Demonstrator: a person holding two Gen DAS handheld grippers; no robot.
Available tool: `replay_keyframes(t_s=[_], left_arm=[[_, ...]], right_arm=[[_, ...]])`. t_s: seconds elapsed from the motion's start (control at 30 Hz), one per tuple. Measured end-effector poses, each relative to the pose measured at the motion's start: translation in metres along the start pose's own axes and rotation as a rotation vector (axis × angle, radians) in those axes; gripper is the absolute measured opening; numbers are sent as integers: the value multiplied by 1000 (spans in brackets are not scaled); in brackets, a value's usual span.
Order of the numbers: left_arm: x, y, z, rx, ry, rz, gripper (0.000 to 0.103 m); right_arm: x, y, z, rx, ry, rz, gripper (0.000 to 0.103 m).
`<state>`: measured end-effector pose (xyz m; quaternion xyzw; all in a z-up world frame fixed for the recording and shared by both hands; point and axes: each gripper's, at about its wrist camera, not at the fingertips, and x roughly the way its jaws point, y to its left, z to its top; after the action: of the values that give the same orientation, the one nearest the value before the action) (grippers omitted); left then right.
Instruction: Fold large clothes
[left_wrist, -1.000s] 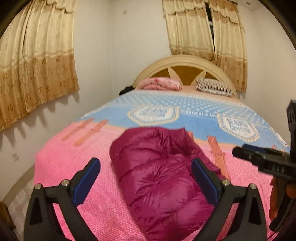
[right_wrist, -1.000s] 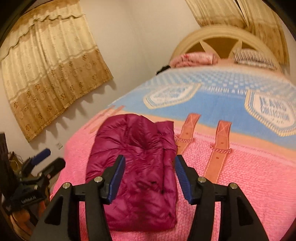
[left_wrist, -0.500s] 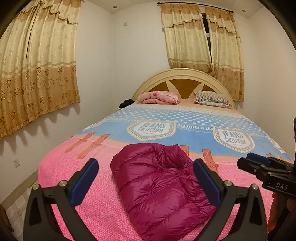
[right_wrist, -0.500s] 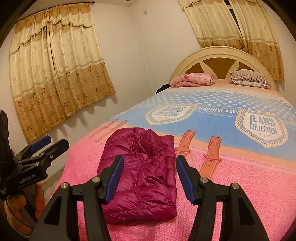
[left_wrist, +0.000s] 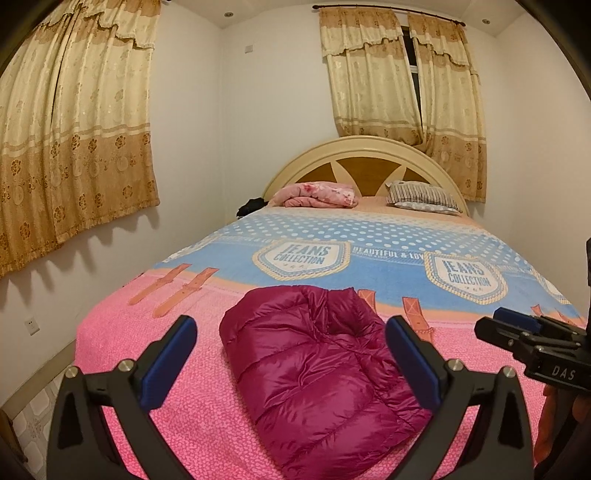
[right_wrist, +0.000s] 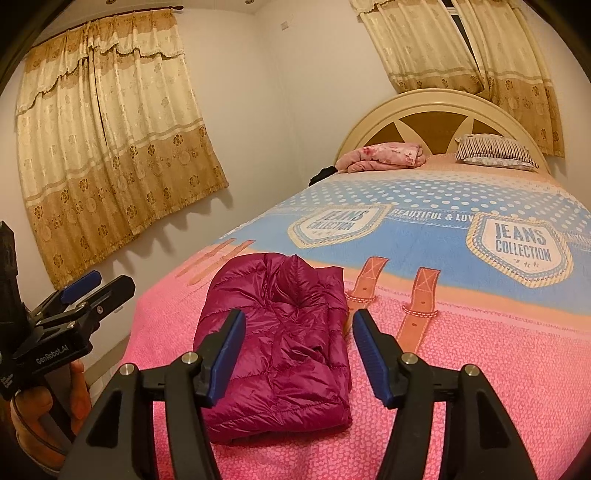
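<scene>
While jacket (left_wrist: 317, 365) lies folded, both tools open, clear.

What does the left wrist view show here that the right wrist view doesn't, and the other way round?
Only the left wrist view: the left tool from behind, jaws wide with nothing between them, the wall socket low on the left, and the right tool's side profile at the right edge.

Only the right wrist view: the right tool from behind, jaws apart and empty, and the hand holding the left tool.

Both: the folded jacket lying on the bed cover, free of both tools, plus the headboard, pillow and curtains.
</scene>
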<state>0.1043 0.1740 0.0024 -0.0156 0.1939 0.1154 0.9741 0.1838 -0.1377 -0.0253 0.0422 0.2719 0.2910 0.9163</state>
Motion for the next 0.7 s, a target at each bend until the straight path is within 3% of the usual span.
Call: replay_keyframes(t_s=[0.7], left_arm=[[1, 1, 0, 1, 3, 4, 103]], right_arm=[[5, 4, -6, -7, 21, 7, 62]])
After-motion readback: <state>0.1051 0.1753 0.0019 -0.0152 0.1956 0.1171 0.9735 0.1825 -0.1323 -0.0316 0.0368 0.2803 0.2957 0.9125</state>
